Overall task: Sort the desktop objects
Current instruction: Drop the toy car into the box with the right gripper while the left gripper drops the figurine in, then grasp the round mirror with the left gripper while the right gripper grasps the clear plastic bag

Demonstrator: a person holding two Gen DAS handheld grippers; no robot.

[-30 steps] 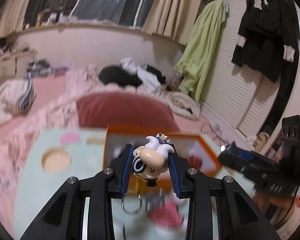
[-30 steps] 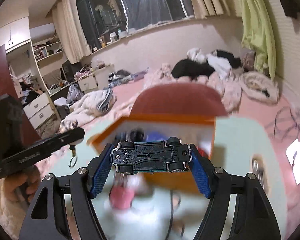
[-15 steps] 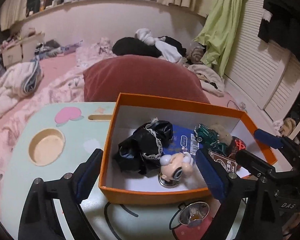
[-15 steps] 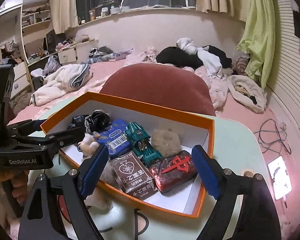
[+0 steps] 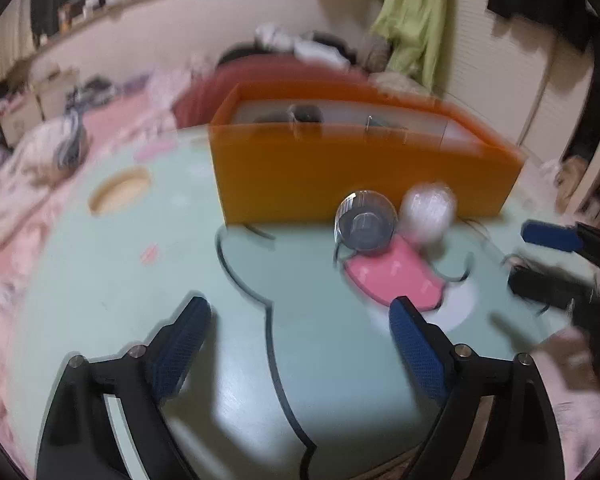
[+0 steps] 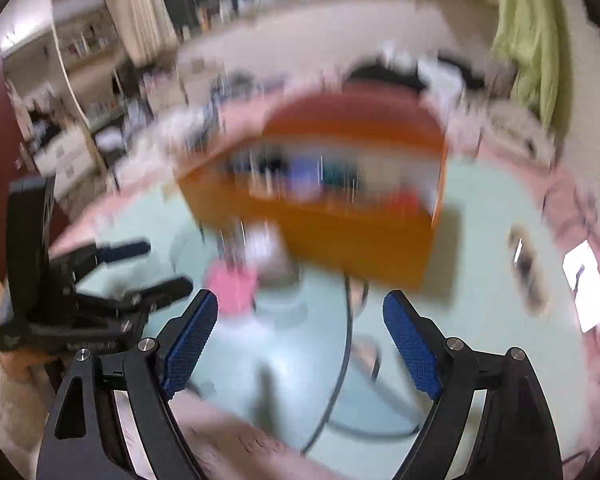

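Observation:
An orange box (image 5: 364,172) stands on the pale green table (image 5: 140,300); in the right wrist view the orange box (image 6: 340,236) is blurred, with several small objects inside. In front of it lie a clear round container (image 5: 366,220) and a white fuzzy ball (image 5: 428,212). My left gripper (image 5: 300,336) is open and empty, low over the table, short of both. My right gripper (image 6: 300,332) is open and empty. The right gripper also shows at the right of the left wrist view (image 5: 552,256), and the left gripper at the left of the right wrist view (image 6: 140,268).
A round cup recess (image 5: 120,192) is in the table's left part, and a pink patch (image 5: 396,276) is printed near the container. A red cushion (image 5: 268,80) and a cluttered pink bed lie behind the table. A white sheet (image 6: 588,292) lies at the far right.
Both grippers have pulled back and down from above the box to low over the table, both open. A second ago the left held a figure and the right a toy car; both lie in the box.

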